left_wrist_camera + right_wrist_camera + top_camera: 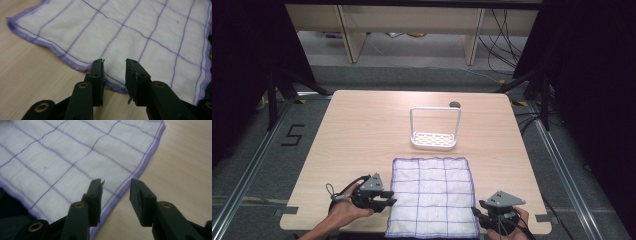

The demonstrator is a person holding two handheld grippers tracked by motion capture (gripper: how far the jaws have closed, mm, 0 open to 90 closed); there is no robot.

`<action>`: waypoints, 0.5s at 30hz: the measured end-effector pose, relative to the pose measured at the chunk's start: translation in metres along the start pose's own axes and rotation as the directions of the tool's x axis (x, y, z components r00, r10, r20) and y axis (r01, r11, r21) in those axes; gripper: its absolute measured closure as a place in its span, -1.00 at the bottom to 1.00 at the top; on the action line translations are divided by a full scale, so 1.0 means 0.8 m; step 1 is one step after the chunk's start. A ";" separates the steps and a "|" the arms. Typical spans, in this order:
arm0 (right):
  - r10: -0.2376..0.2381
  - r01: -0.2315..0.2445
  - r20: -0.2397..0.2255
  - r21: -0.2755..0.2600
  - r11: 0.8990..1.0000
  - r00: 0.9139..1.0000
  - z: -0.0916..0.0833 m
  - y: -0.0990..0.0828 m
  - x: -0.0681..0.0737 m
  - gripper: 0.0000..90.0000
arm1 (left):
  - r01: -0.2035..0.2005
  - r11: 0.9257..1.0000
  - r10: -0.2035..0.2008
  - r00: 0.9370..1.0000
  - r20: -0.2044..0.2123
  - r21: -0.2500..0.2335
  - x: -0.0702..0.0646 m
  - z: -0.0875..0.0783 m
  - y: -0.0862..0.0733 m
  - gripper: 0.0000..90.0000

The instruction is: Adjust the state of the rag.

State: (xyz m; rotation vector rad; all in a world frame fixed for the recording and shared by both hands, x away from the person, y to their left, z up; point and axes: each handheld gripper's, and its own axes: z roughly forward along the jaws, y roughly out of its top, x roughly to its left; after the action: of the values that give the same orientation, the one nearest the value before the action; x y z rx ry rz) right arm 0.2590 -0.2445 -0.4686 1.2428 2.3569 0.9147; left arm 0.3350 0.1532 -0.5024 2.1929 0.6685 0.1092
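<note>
A white cloth (432, 196) with a purple grid and purple hem is laid flat at the lower centre of the high view, on the wooden table (362, 130). The left gripper (388, 198) is seen at the cloth's left edge, jaws parted, nothing grasped. The right gripper (477, 209) is seen at the cloth's lower right edge, likewise released. A white rack (435, 129) is noted above the cloth, apart from it.

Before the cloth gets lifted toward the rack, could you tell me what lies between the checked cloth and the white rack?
Nothing: in the high view, bare wooden tabletop separates the checked cloth from the white rack.
</note>
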 end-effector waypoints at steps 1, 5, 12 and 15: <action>-0.002 0.002 0.005 -0.031 1.000 1.000 0.006 0.010 -0.010 0.23 | 0.051 0.998 -0.052 0.997 -0.049 -0.031 0.012 -0.006 0.004 0.28; 0.005 -0.006 -0.017 -0.058 0.998 1.000 0.017 0.028 -0.019 0.19 | 0.113 0.992 -0.120 0.986 -0.115 -0.062 0.034 -0.010 0.011 0.10; -0.005 0.006 0.007 -0.070 0.998 1.000 0.054 0.074 -0.039 0.09 | 0.110 0.993 -0.115 0.969 -0.220 -0.037 0.071 0.003 0.024 -0.01; 0.002 -0.001 0.019 -0.064 0.998 1.000 0.067 0.088 -0.055 0.09 | 0.113 0.993 -0.114 0.968 -0.222 -0.021 0.080 0.009 0.037 -0.05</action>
State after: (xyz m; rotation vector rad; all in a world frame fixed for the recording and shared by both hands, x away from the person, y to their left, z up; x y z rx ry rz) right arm 0.3565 -0.2304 -0.4615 1.2229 2.2938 0.9671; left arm 0.4048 0.1649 -0.4941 2.1479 0.9159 0.3019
